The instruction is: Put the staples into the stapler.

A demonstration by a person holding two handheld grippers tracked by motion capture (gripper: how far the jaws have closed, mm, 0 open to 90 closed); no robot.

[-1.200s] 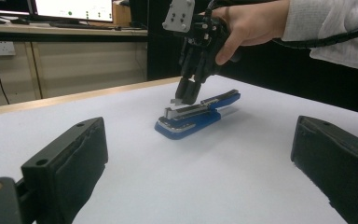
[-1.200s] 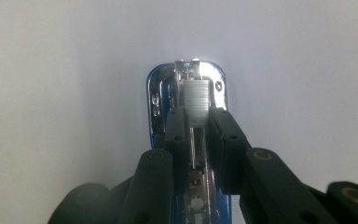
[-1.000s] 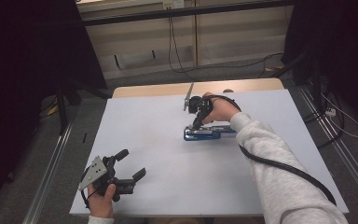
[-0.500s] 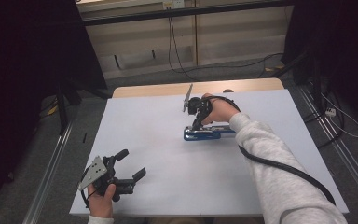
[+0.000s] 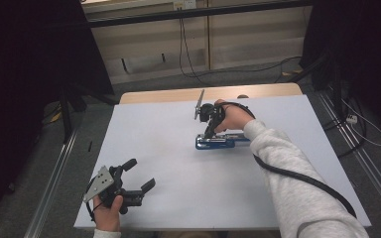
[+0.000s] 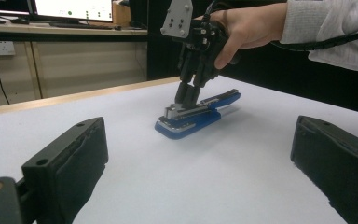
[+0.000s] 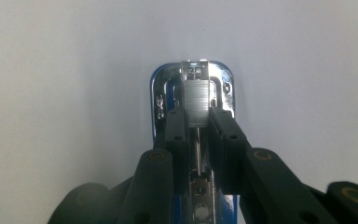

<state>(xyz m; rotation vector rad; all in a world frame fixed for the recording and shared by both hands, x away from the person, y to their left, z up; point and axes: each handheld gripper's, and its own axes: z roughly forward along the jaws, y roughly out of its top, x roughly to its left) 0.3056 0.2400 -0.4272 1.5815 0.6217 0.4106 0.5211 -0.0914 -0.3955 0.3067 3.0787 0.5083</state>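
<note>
Right gripper view looks straight down on the blue stapler (image 7: 193,93): its chrome staple magazine lies exposed, and the right gripper (image 7: 197,128) has its jaws drawn narrow on either side of the staple strip, apparently pinching it, though whether the pads truly press on it is hard to tell. Compared with the earlier high-view pictures nothing has shifted; both hands sit where they were, so the work on the magazine seems paused mid-grip rather than finished. In the high view the stapler (image 5: 221,142) lies near the middle of the white table (image 5: 178,198), toward its far side. The left gripper (image 5: 140,174) hovers near the front left edge, jaws wide apart and empty. The stapler's rear is hidden by the jaws.
</note>
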